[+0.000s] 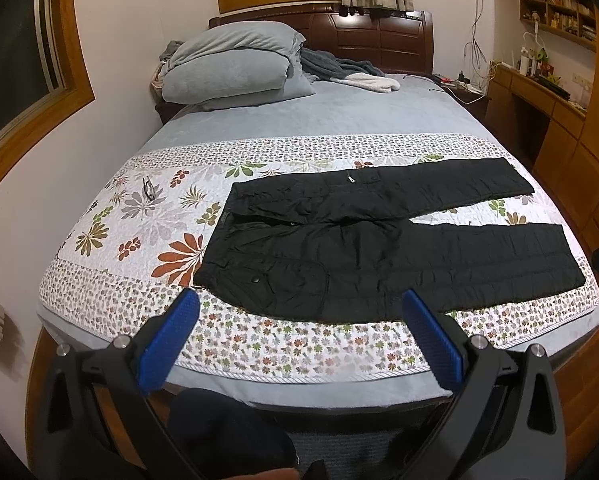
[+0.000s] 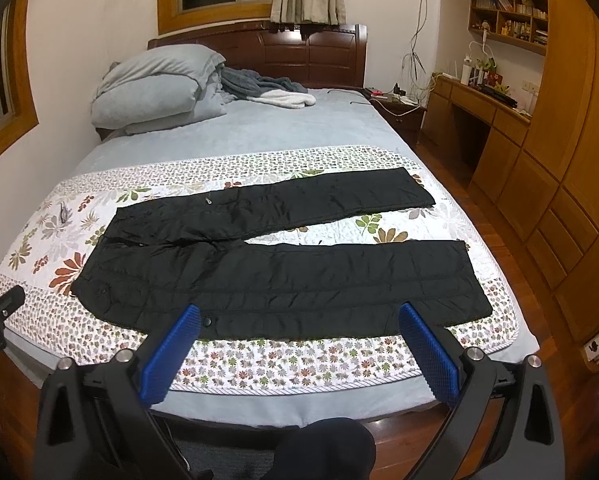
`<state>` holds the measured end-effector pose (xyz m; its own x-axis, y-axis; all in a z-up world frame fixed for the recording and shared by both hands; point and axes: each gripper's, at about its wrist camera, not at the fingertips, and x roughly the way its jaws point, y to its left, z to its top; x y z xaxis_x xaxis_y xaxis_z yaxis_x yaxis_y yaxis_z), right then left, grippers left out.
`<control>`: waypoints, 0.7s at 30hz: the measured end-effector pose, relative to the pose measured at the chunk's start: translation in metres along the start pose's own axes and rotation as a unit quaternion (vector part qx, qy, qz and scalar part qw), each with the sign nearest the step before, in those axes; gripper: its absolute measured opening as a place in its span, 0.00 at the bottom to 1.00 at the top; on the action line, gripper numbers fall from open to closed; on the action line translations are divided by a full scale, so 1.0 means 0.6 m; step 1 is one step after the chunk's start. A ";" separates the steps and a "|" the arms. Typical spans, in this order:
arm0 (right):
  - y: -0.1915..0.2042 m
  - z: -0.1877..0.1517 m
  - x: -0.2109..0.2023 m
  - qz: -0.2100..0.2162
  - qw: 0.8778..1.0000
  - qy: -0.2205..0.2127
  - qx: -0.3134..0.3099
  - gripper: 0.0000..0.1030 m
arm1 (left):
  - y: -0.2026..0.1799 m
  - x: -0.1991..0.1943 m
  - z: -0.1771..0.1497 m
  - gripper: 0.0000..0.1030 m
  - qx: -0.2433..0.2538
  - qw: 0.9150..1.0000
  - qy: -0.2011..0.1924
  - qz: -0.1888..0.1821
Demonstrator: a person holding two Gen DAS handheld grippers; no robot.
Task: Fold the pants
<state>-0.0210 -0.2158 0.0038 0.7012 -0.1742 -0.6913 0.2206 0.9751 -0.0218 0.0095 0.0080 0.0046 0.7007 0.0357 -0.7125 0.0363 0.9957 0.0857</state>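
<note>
Black quilted pants (image 1: 359,236) lie flat on a floral quilt (image 1: 131,216) across the foot of the bed, waistband to the left, both legs spread apart toward the right. They also show in the right wrist view (image 2: 283,276). My left gripper (image 1: 299,300) is open and empty, held above the near edge of the pants by the hip pocket. My right gripper (image 2: 297,316) is open and empty, held above the near leg's edge. Neither touches the fabric.
The bed has a grey sheet (image 1: 319,116), a stack of grey pillows (image 1: 231,68) and a crumpled blanket (image 1: 347,72) near the dark headboard. A wooden desk (image 2: 479,104) and cabinets (image 2: 571,208) stand to the right. Eyeglasses (image 1: 149,190) lie on the quilt at left.
</note>
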 end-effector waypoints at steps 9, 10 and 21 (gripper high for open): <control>-0.049 0.005 0.058 0.001 0.999 0.033 -0.018 0.97 | 0.078 0.115 0.014 0.98 -0.043 0.995 0.071 -0.056; -0.068 0.006 0.075 0.004 0.999 0.042 -0.016 0.97 | 0.093 0.134 0.016 0.98 -0.044 0.995 0.079 -0.049; -0.385 -0.016 0.269 0.031 0.983 0.130 0.127 0.97 | 0.301 0.365 0.034 0.96 -0.129 0.979 0.156 -0.034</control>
<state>0.0348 -0.4680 -0.1094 0.5286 -0.0430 -0.8478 0.3681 0.9115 0.1833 0.1841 0.1941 -0.1213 0.4502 -0.0474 -0.8917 -0.1337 0.9838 -0.1198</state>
